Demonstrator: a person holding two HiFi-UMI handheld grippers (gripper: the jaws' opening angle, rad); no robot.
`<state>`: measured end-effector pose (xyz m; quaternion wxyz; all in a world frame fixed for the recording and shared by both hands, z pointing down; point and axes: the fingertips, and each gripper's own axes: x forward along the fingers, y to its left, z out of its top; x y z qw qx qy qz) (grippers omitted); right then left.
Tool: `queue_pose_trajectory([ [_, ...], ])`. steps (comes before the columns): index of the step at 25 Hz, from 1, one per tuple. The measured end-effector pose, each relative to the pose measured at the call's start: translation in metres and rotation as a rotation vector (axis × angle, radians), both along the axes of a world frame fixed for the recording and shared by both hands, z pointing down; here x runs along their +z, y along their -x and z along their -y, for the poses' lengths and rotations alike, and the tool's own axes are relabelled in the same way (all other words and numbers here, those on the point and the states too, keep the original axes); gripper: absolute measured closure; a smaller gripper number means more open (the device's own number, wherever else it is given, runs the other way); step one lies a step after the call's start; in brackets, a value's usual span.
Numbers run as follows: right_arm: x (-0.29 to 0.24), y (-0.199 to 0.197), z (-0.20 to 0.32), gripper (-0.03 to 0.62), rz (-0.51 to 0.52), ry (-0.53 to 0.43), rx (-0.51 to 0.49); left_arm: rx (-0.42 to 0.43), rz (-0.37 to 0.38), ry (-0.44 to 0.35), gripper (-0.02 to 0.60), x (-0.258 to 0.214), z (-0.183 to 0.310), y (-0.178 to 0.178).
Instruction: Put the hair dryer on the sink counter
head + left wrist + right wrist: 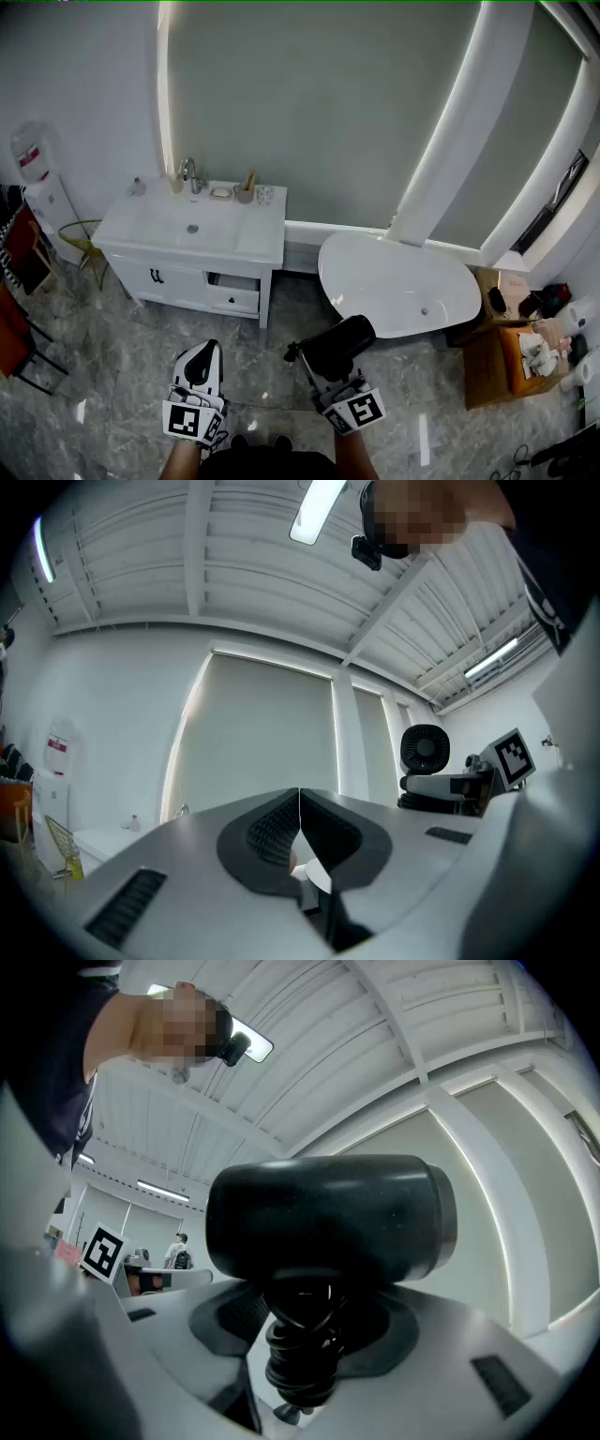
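I am facing the sink counter (261, 239) from well back, with open floor between us and the bathtub (394, 281) sitting just to its right. The approach is looking like the biggest hazard: drifting right would be bringing my load against the tub rim instead of the counter.

The hair dryer (339, 344) is riding in the air over the floor, well apart from the counter. My right gripper (323, 367) is clamping it by the handle, with the heavy barrel (328, 1218) sticking out above the jaws. I am judging that top-heavy hold as likely to twist or slip if I am swinging quickly.

My left gripper (199, 352) is hanging empty with its jaws pressed together, so it is offering no support should the dryer start to tip.

The cord (300, 1358) is wound around the handle under the pads. A coil could be rolling beneath them and loosening the hold.

Near the faucet (190, 173), a cup (245, 194) is crowding the counter's back edge, so setting down too deep could be knocking it over.
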<state>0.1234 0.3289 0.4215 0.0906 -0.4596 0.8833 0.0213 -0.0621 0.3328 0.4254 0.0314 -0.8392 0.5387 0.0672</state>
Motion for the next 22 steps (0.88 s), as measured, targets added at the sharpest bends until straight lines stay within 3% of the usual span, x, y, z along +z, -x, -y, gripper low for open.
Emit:
queue_pose_trajectory([
  [22, 0.001, 0.0013, -0.0047, 0.365, 0.017, 0.003, -0.011, -0.021, -0.01, 0.006, 0.555, 0.0033, -0.005, 0.0072],
])
